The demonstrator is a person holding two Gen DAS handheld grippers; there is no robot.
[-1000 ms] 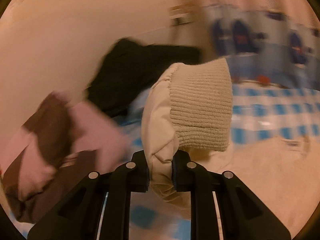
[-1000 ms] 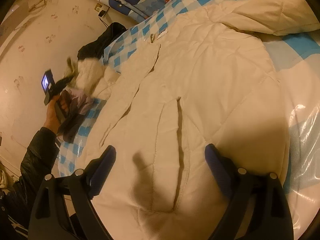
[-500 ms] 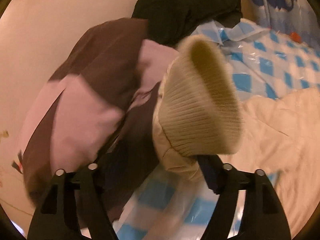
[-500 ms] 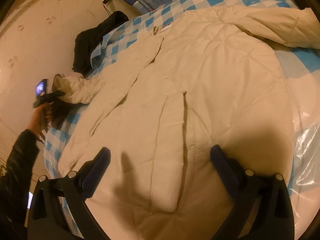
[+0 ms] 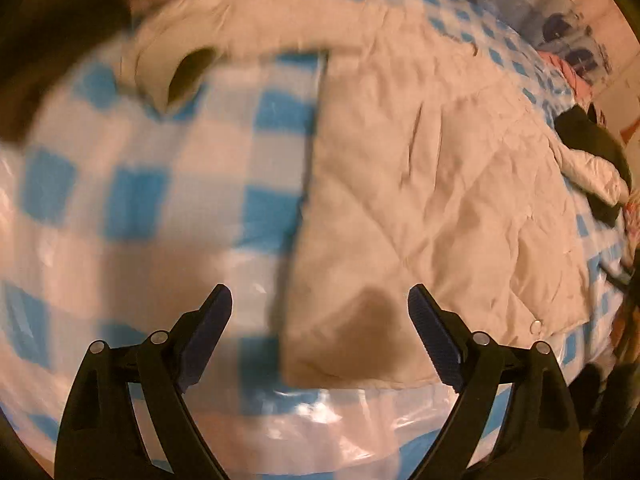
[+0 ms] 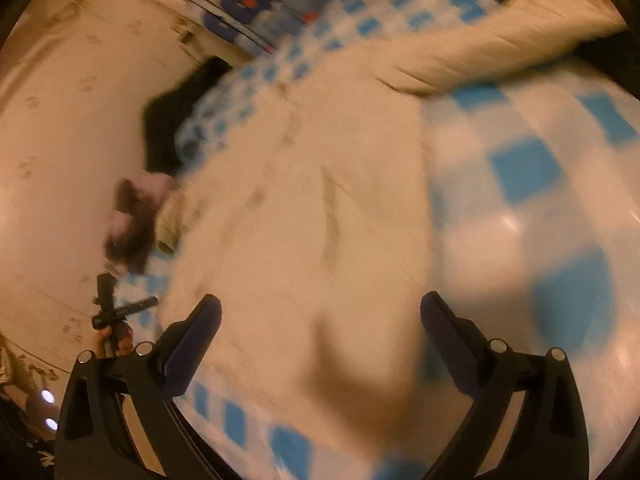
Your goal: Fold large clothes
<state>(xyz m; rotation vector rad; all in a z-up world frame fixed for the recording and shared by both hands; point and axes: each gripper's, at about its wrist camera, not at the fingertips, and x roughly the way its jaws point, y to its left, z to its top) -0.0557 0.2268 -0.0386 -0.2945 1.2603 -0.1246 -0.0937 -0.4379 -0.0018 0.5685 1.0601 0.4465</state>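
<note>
Released from the left gripper (image 5: 320,340), the sleeve cuff (image 5: 176,76) lies at eleven o'clock, the jacket (image 5: 420,200) spread on the bed (image 5: 140,200), both grippers open; next, grab a hem.

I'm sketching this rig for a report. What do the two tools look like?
Both tools, left and right, match: black angular frames with triangular cut-outs, silver rivets, and dark blue textured pads on the fingers. The person wears a black sleeve.
</note>
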